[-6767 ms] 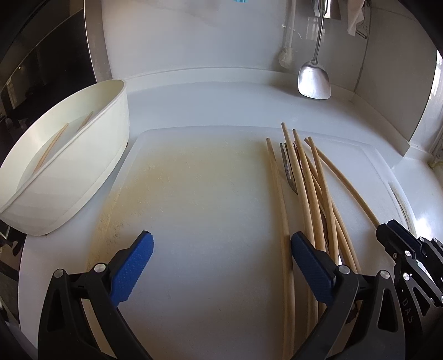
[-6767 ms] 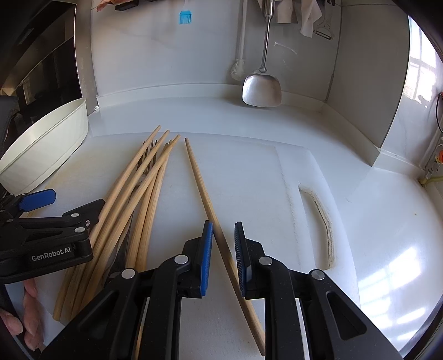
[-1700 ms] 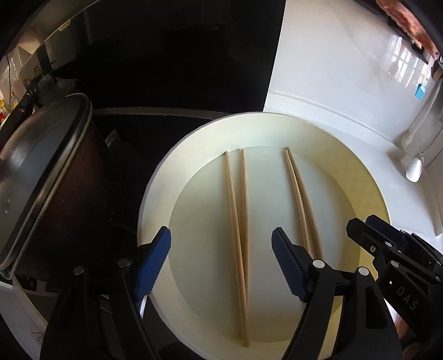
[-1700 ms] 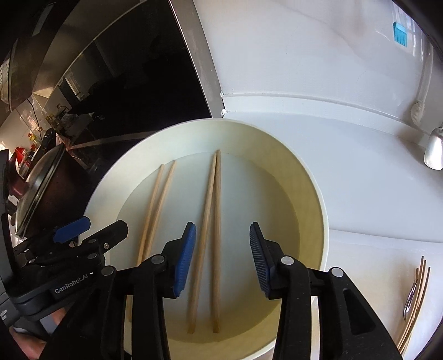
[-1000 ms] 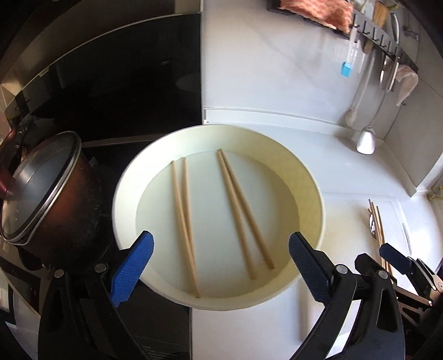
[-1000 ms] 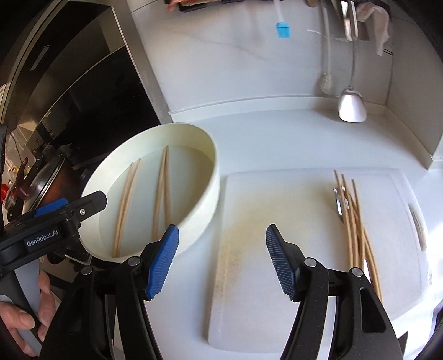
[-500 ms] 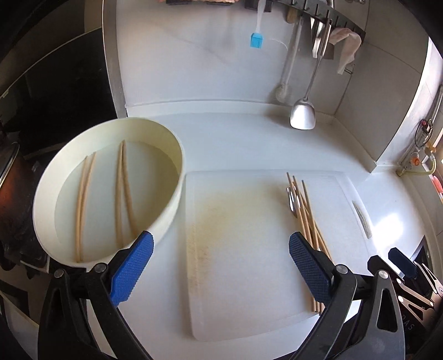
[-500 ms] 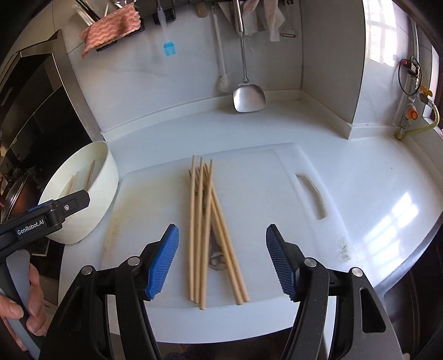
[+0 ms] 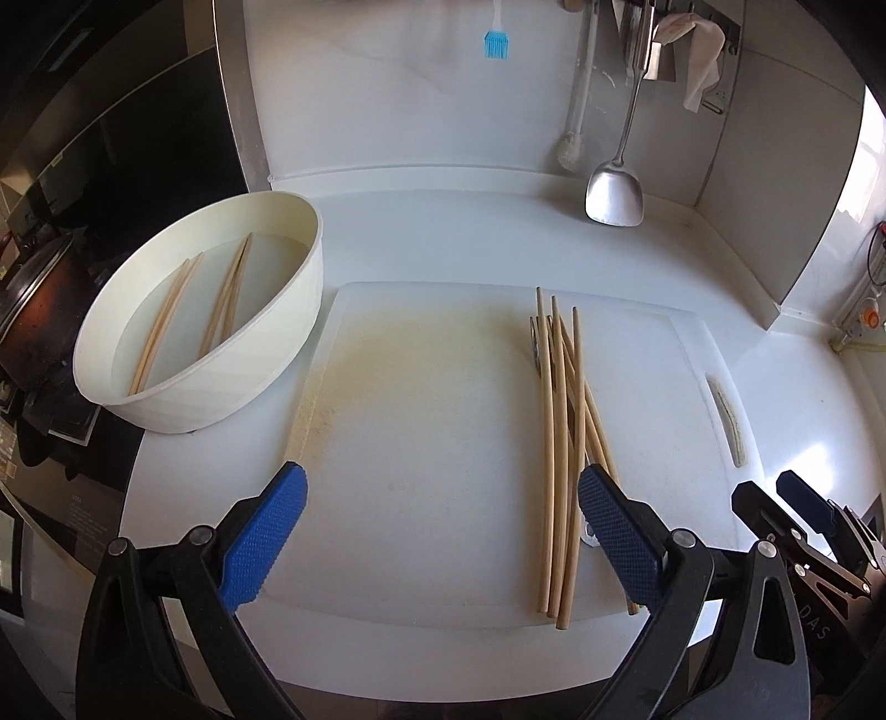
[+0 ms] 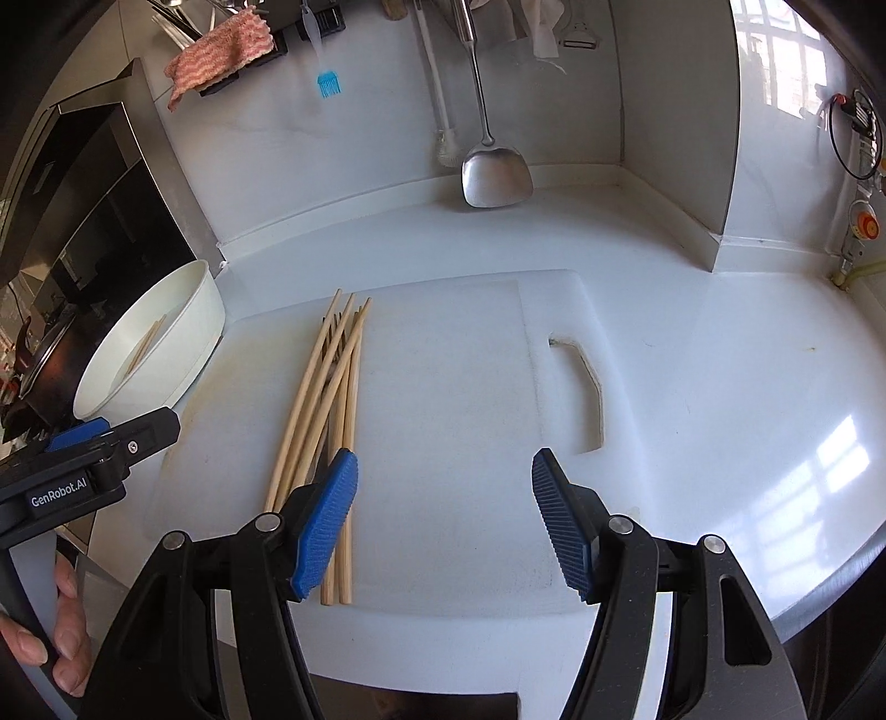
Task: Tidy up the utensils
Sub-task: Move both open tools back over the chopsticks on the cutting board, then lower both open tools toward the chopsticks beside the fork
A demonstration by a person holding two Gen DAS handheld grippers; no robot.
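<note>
1. Two grippers hanging over a white counter (image 9: 454, 221), both angled down at a white board (image 9: 443, 443).
2. Left gripper (image 9: 440, 534) spread wide with nothing between its blue pads (image 9: 263, 545), sitting above the bare middle of the board.
3. Right gripper (image 10: 443, 526) likewise released and empty, over the board's right half, near the handle slot (image 10: 581, 393).
4. Loose chopsticks (image 9: 562, 443) lying bundled on the board's right side in the left view, running front to back, some crossing each other.
5. Same chopsticks showing left of centre in the right view, near ends partly hidden behind the right gripper's left pad (image 10: 324, 526).
6. Metal fork (image 9: 536, 346) tucked under the bundle, only partly visible at the far end.
7. Cream bowl (image 9: 266, 360) resting on the counter just left of the board, leaning toward the camera.
8. Four more chopsticks (image 9: 194, 310) lying inside the bowl as two pairs.
9. Dark pot (image 9: 33, 310) sitting beyond the bowl at the far left edge.
10. Steel spatula (image 10: 495, 177) hanging against the back wall, with a blue brush (image 10: 329, 83) and a pink cloth (image 10: 221, 50) hanging higher up.
11. Hand (image 10: 50, 637) gripping the left gripper's handle, seen at the lower left of the right view.
</note>
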